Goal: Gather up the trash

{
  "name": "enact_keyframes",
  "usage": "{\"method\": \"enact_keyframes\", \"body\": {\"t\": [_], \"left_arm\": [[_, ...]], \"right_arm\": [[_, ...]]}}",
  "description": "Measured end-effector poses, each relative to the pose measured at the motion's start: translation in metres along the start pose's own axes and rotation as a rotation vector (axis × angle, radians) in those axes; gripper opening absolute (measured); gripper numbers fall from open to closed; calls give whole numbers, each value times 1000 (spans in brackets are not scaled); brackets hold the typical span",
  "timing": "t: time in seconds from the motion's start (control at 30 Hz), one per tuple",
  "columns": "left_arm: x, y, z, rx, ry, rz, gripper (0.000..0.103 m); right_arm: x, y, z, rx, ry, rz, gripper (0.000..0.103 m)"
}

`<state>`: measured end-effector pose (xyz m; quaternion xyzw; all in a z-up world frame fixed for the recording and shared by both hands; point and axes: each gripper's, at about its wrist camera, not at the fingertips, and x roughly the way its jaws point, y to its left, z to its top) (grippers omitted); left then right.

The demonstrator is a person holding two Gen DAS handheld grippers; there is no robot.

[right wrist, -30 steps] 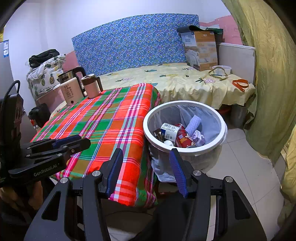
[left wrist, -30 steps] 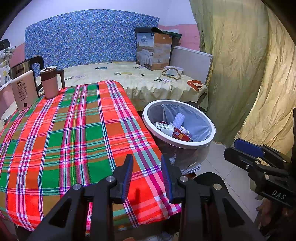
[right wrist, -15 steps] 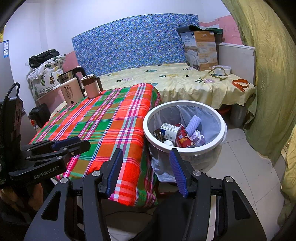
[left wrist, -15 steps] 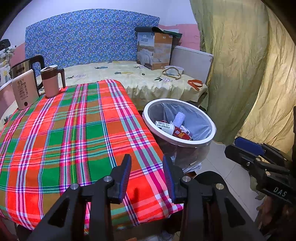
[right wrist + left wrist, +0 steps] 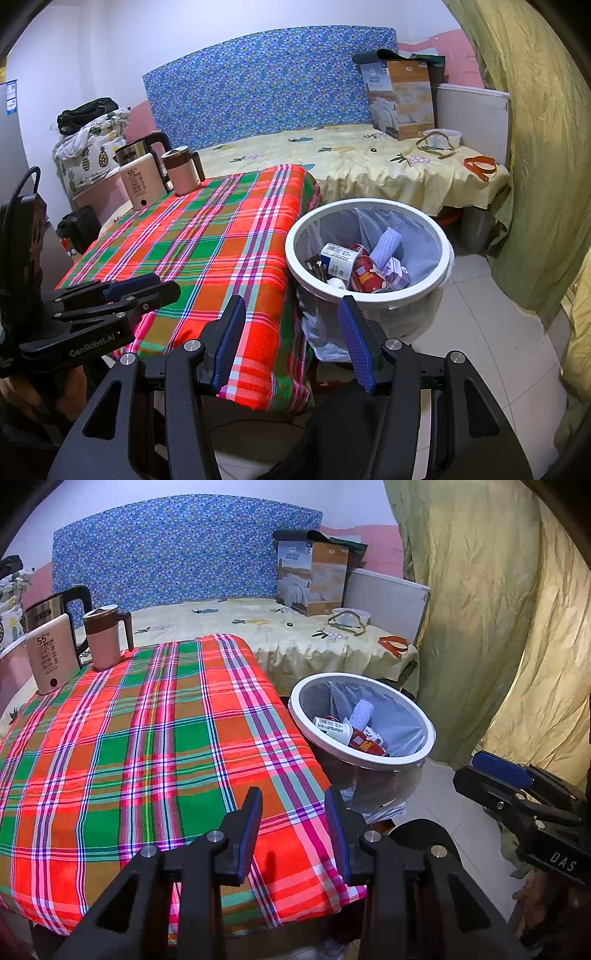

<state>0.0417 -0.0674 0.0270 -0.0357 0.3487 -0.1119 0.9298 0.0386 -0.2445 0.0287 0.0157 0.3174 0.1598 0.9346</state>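
The trash bin (image 5: 367, 251) is white and round, and it stands on the floor right beside the table with the checked cloth (image 5: 147, 738). The trash (image 5: 354, 264) sits inside the bin: a small carton, a red can, a purple pack and a rolled bit of paper. The left gripper (image 5: 293, 825) hangs above the near edge of the cloth, beside the bin. Its jaws are apart, and they hold nothing. The right gripper (image 5: 291, 336) hangs just in front of the bin, near the cloth's corner. Its jaws are wide apart and hold nothing. A kettle (image 5: 51, 653) and a pink mug (image 5: 105, 637) stand at the far end of the table from the bin.
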Motion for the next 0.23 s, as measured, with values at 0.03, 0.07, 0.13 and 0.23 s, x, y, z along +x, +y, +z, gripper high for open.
{"method": "enact_keyframes", "body": {"t": [0.03, 0.07, 0.13, 0.23], "left_arm": [[0, 0, 0, 2, -1, -1, 36], [0, 0, 0, 3, 0, -1, 36], [1, -1, 0, 3, 0, -1, 36], [1, -1, 0, 2, 0, 0, 36]], "right_arm": [[0, 0, 0, 0, 0, 0, 54], [0, 1, -1, 0, 1, 0, 54], [0, 0, 0, 0, 1, 1, 54], [0, 0, 0, 0, 1, 1, 54]]}}
